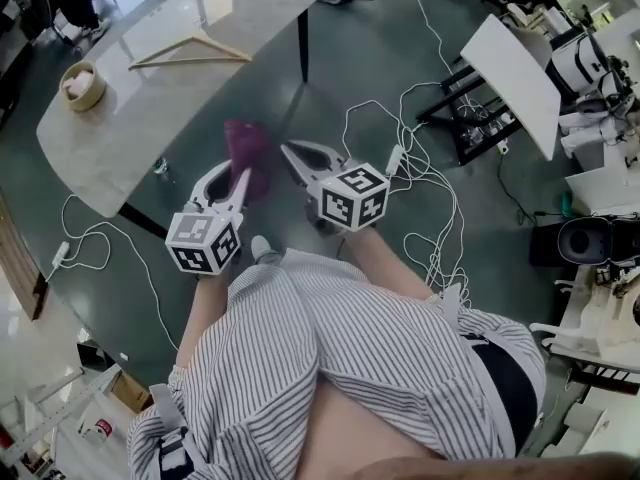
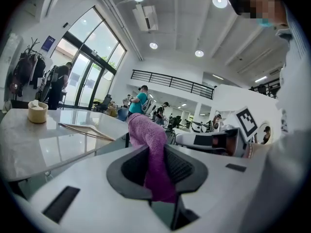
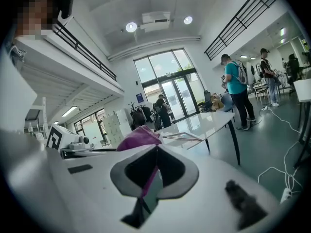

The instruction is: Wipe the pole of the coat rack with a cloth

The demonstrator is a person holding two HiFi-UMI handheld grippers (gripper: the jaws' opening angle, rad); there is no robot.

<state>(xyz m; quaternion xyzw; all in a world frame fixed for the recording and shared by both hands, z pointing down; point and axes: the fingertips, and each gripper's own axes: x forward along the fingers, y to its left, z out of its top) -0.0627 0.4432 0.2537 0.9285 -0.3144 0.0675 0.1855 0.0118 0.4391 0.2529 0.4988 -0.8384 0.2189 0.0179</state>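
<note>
My left gripper [image 1: 232,180] has its jaws pinching the purple cloth [image 1: 248,148], held above the floor just short of the counter [image 1: 130,118]. My right gripper [image 1: 287,149] has its jaws pressed together on the cloth's edge. Farther off, a hanger [image 1: 190,51] lies on the counter.

The cloth [image 1: 247,153] is magenta-purple. The left gripper [image 1: 224,182] and right gripper [image 1: 293,152] are white with dark grey around the jaws, and each carries a cube of black-and-white square markers. A thin magenta strip shows between the right jaws. The counter [image 1: 150,108] is pale grey and faintly marbled. On it, the hanger [image 1: 190,50] is light wood and the round box [image 1: 83,85] is tan. The floor [image 1: 400,58] is dark grey-green, with white cables [image 1: 425,183]. The person's garment [image 1: 330,358] has fine dark stripes on white.
</note>
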